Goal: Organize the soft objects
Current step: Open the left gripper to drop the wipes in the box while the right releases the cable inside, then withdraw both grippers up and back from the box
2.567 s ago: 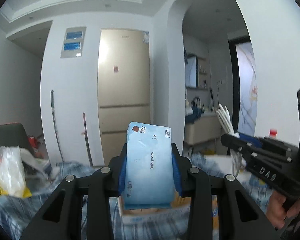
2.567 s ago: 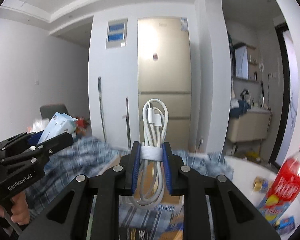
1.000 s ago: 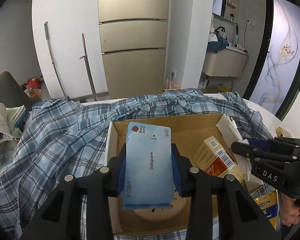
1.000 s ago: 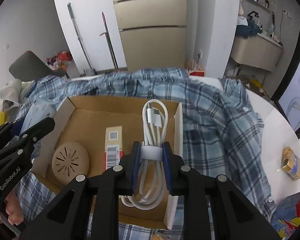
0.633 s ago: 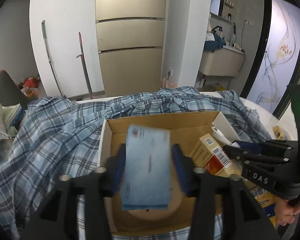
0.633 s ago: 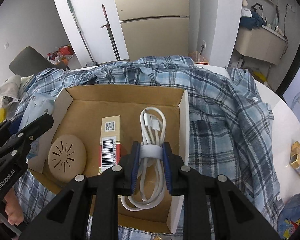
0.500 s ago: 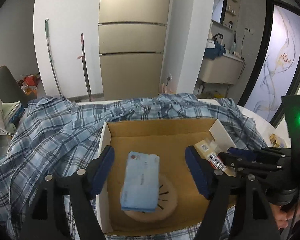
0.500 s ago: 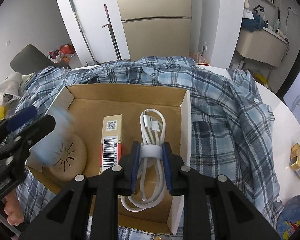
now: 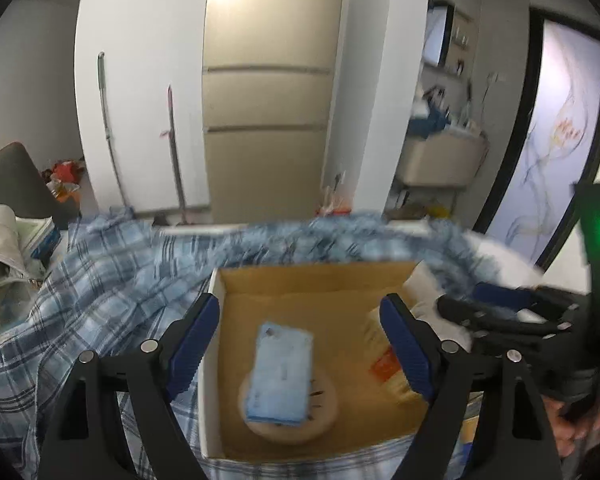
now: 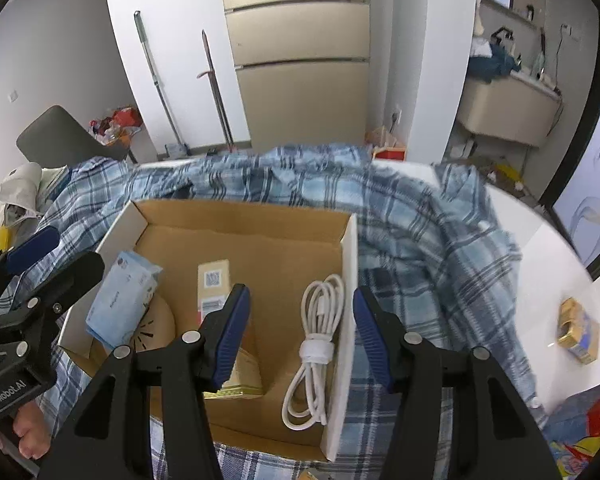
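Observation:
An open cardboard box (image 10: 244,240) sits on a blue plaid shirt (image 10: 420,216). A light blue wipes pack (image 9: 281,372) lies in the box on a round beige disc (image 9: 324,416); it also shows in the right wrist view (image 10: 120,304). A coiled white cable (image 10: 316,348) lies in the box's right side. My left gripper (image 9: 300,340) is open and empty above the box. My right gripper (image 10: 300,336) is open and empty above the cable. The left gripper also shows at the left of the right wrist view (image 10: 36,280).
A tan and red carton (image 10: 216,292) lies in the box's middle. A small yellow box (image 10: 578,336) sits on the white table at right. A red and blue package (image 10: 584,424) is at the lower right. Bags and a grey chair (image 10: 60,136) stand at left.
Both grippers opened. The wipes pack dropped from the left gripper onto the beige disc. The cable dropped from the right gripper into the box's right side. Both grippers rose slightly.

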Action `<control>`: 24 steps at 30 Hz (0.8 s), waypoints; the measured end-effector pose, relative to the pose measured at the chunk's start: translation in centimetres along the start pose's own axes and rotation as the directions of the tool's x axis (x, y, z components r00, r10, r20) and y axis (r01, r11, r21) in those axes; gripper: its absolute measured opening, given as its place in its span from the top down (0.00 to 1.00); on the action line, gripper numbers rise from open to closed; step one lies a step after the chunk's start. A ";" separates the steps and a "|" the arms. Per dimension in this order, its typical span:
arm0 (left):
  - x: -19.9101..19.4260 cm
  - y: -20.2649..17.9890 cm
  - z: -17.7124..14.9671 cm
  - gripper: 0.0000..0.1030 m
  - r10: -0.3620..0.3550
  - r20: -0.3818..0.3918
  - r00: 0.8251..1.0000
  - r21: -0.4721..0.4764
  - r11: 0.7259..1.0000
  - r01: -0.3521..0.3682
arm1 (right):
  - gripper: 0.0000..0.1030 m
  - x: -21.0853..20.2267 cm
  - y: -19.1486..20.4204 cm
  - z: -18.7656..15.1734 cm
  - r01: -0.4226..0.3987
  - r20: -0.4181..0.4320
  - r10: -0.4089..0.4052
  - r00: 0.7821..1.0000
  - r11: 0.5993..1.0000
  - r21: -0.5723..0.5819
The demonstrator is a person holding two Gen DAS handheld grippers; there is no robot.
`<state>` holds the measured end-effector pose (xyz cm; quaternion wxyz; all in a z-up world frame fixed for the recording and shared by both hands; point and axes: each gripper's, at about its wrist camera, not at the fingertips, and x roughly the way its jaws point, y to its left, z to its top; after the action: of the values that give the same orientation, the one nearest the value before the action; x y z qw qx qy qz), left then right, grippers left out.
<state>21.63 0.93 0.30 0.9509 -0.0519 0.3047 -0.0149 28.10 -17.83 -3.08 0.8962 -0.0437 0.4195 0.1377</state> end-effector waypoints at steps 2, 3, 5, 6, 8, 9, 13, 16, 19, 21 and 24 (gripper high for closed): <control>-2.1 -0.8 0.8 0.18 0.017 0.049 0.999 0.023 1.000 -0.018 | 0.49 -1.7 0.0 0.4 0.005 0.036 -0.005 0.999 1.000 0.014; -3.1 -1.2 1.1 0.18 0.019 0.071 0.997 0.033 0.999 -0.022 | 0.49 -2.7 0.0 0.6 0.002 0.053 -0.003 0.999 1.000 0.017; -5.3 -1.8 1.8 0.18 0.001 0.104 0.995 0.044 0.999 -0.005 | 0.49 -4.9 0.1 0.8 0.009 0.091 -0.010 0.996 1.000 0.010; -6.0 -1.9 2.0 0.18 -0.006 0.115 0.993 0.044 0.999 0.000 | 0.48 -6.0 0.3 0.7 0.017 0.110 -0.017 0.994 1.000 0.001; -8.0 -2.1 2.2 0.18 0.006 0.151 0.989 0.040 0.999 -0.012 | 0.46 -8.2 0.4 0.3 0.031 0.152 -0.029 0.988 0.999 -0.010; -8.6 -2.1 2.3 0.18 0.006 0.160 0.987 0.041 0.999 -0.013 | 0.45 -9.2 0.5 0.1 0.037 0.172 -0.034 0.985 0.999 -0.012; -11.6 -2.1 1.8 0.18 0.012 0.186 0.983 0.039 0.999 -0.019 | 0.45 -12.9 0.5 -1.0 0.036 0.228 -0.032 0.973 0.999 -0.015; -13.3 -2.3 1.1 0.18 0.014 0.196 0.980 0.052 0.998 -0.025 | 0.45 -15.4 0.5 -1.8 0.038 0.271 -0.033 0.962 0.999 -0.010; -15.4 -2.7 0.0 0.18 0.022 0.210 0.977 0.058 0.998 -0.035 | 0.44 -17.2 0.5 -2.8 0.059 0.310 -0.056 0.949 0.998 0.000; -16.3 -2.8 -0.8 0.18 0.024 0.217 0.976 0.059 0.998 -0.037 | 0.44 -18.1 0.5 -3.7 0.052 0.320 -0.050 0.946 0.999 0.001; -17.5 -2.6 -2.5 0.18 0.004 0.211 0.977 0.059 0.998 -0.017 | 0.44 -18.6 0.6 -5.2 0.043 0.330 -0.038 0.943 0.999 -0.008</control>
<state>5.91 -0.86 8.67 0.9791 -0.0228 0.2018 -0.0135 12.73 -22.19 7.81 0.9560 -0.0356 0.2618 0.1278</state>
